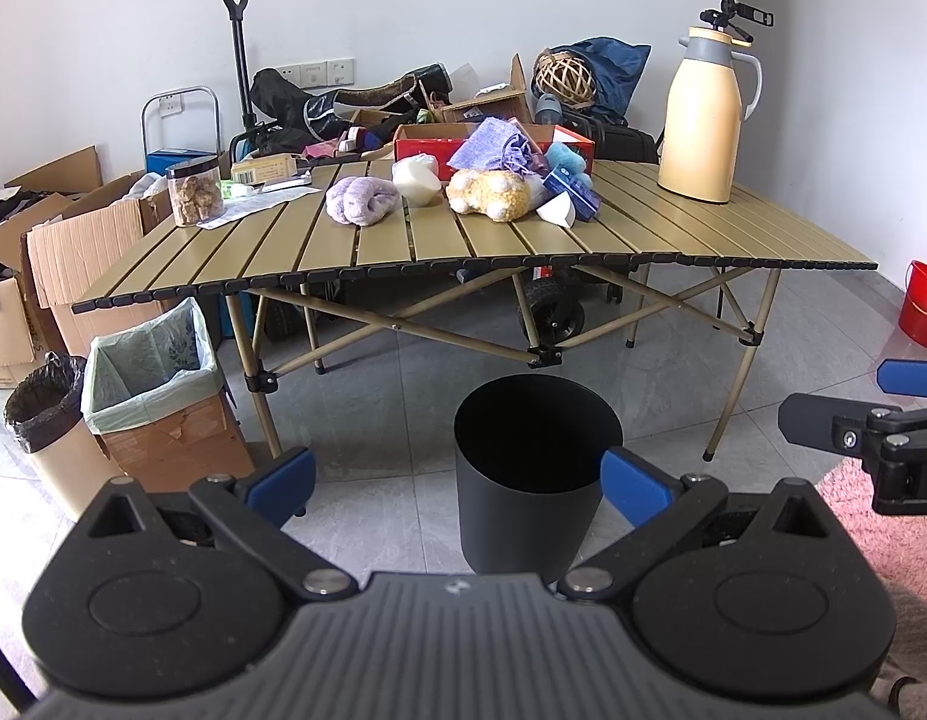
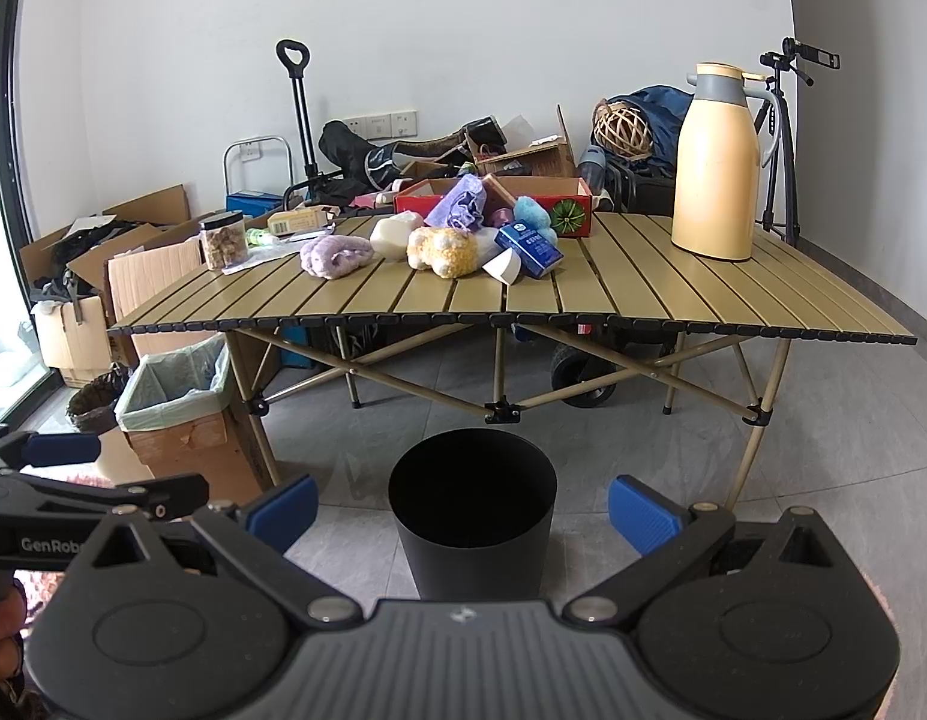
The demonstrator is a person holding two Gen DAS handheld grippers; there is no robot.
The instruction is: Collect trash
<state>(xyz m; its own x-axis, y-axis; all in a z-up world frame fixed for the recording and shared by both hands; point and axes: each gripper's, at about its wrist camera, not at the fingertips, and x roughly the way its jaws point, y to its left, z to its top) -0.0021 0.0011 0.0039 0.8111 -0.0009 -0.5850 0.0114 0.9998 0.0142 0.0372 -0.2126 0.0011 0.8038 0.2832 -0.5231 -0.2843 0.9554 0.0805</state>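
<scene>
A black round bin point(image 1: 532, 468) stands on the floor in front of the slatted folding table point(image 1: 673, 228); it also shows in the right wrist view point(image 2: 472, 510). On the table lie a purple plush point(image 1: 361, 199), a white lump point(image 1: 416, 179), a yellow plush point(image 1: 488, 193), a blue carton point(image 1: 574, 186) and a white paper cone point(image 1: 558, 208). The same pile shows in the right wrist view point(image 2: 445, 249). My left gripper point(image 1: 457, 480) is open and empty, low before the bin. My right gripper point(image 2: 463, 510) is open and empty beside it.
A tall yellow thermos point(image 1: 703, 120) stands at the table's right. A jar of snacks point(image 1: 194, 192) and a red box point(image 1: 493, 144) sit further back. A lined cardboard box point(image 1: 154, 378) and a beige bin point(image 1: 49, 420) stand left. A red bucket point(image 1: 922, 303) is right.
</scene>
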